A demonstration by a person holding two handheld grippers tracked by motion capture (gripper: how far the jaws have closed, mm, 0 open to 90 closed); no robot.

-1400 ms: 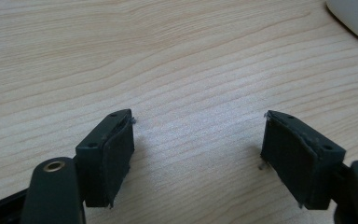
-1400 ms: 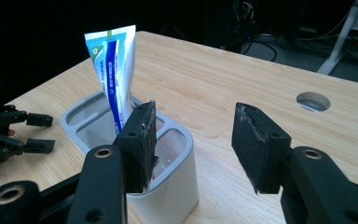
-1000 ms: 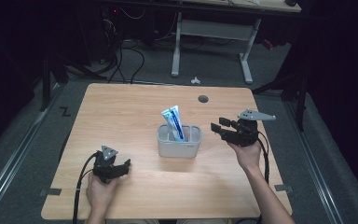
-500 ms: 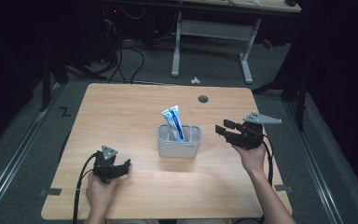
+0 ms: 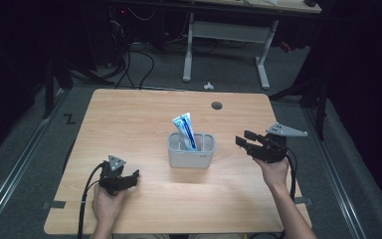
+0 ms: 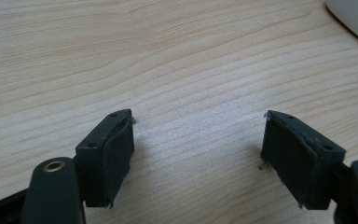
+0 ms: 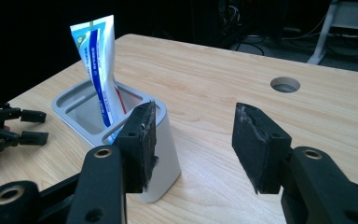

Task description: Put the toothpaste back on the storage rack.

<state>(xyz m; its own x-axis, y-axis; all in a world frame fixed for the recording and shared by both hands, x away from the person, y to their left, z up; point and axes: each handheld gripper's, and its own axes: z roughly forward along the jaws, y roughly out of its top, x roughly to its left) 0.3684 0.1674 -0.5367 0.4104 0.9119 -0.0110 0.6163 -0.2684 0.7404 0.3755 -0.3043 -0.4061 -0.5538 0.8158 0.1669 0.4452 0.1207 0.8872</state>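
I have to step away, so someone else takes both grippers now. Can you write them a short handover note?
Left hand-held gripper: open, empty, low over the table near its front left.
Right hand-held gripper: open, empty, just right of the holder, clear of it.
Toothpaste tube: upright in the grey holder at mid-table, leaning a little.
Done: tube is in the holder.
Left: nothing visibly pending; probably just draw the right hand-held gripper away.
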